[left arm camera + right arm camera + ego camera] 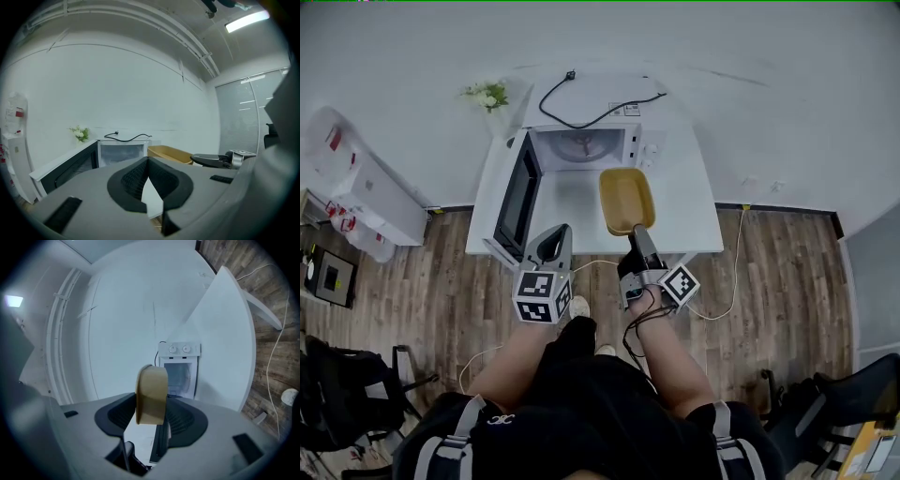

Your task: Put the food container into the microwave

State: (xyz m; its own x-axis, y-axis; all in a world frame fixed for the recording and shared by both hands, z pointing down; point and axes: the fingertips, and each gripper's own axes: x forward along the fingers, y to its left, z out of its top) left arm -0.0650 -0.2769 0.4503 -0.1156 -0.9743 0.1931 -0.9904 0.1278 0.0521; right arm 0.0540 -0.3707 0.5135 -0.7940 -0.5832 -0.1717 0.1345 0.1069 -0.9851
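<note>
The food container (626, 198), a shallow tan tray with nothing in it, sits out over the middle of the bench (689, 220). It is just in front of the microwave (586, 147), whose door (517, 195) swings wide toward the bench's left edge. The right claw (636, 236) is clamped on the container's near short wall, one jaw inside and one outside. I cannot tell whether the base rests on the bench or hangs just above it. The left claw (550, 242) hovers over the near edge by the door with its jaws closed together on nothing.

The container looks thin-walled and light, probably pulp or soft plastic, so weight should be no trouble. My guess is that the wall will flex under the pinch. Held from one end only, the far end may sag or twist on its way to the cavity. A hold low on the wall near the corner fold, where it is stiffest, seems best. A hard squeeze could crease the rim.
</note>
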